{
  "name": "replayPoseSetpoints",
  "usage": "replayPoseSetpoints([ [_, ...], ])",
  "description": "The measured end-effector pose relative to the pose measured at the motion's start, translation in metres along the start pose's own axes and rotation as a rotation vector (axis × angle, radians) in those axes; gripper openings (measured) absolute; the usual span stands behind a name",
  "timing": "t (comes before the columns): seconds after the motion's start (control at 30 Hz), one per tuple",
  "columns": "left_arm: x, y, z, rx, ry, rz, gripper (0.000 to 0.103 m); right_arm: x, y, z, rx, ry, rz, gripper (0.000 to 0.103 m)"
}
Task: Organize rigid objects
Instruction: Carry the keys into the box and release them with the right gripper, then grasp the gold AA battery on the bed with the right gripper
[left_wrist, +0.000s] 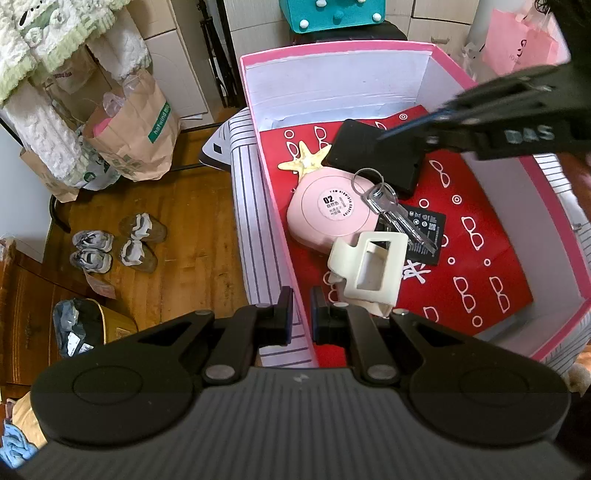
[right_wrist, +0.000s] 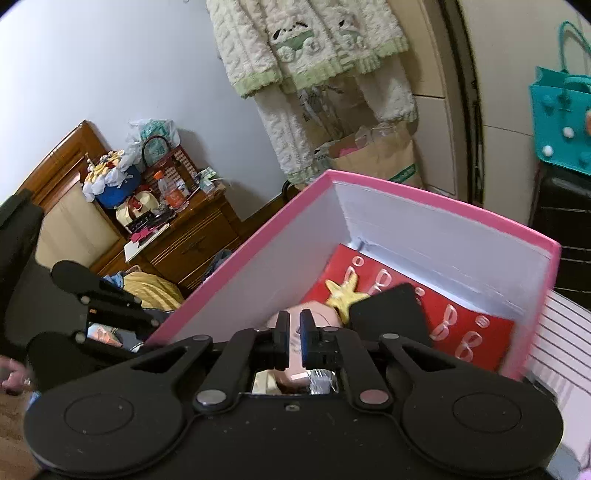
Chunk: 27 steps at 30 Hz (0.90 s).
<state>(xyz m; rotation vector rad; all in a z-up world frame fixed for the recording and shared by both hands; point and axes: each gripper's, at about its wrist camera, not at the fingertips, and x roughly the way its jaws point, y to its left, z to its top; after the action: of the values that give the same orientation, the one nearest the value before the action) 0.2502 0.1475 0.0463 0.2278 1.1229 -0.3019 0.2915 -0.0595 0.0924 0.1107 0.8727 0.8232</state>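
Right now your left claw (left_wrist: 302, 314) sits at the near-left wall of the pink box (left_wrist: 258, 155), one finger outside the wall and one inside, and that wall rim runs up between them; the jaws are almost pressed together, though you cannot tell whether the pads actually pinch the cardboard. Just ahead of it inside the box lies the cream hair clip (left_wrist: 365, 273), with the pink round compact (left_wrist: 330, 208) beyond, a pair of keys on a ring (left_wrist: 391, 206) draped over the compact's edge and a small black card (left_wrist: 426, 232), a yellow starfish (left_wrist: 304, 160) behind, and a black case (left_wrist: 376, 155) toward the back. Your right claw (left_wrist: 391, 134) comes in from the upper right over the black case, and in its own view its fingers (right_wrist: 282, 332) stand nearly together with only a thin gap and nothing visibly between them, the compact showing below. Open red lining (left_wrist: 480, 258) fills the right half of the box floor, free of objects, bounded by tall white inner walls. The box rests on striped bedding (left_wrist: 255, 240), with wooden floor (left_wrist: 192, 229) to the left.
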Motion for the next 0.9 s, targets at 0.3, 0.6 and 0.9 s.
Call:
replayPoseSetpoints([
  [0.3,-0.001,0.004,-0.004,-0.021,-0.024,-0.020,0.009,-0.078,-0.017,-0.041,0.036,-0.100,-0.130,0.012],
  [0.6,-0.001,0.003,-0.009,-0.064,-0.073,-0.010,0.009,-0.149,-0.040,-0.107,0.118,-0.126,-0.319,0.023],
  [0.9,0.000,0.003,-0.013,-0.106,-0.095,-0.005,0.009,-0.163,-0.062,-0.185,0.259,-0.144,-0.461,0.037],
])
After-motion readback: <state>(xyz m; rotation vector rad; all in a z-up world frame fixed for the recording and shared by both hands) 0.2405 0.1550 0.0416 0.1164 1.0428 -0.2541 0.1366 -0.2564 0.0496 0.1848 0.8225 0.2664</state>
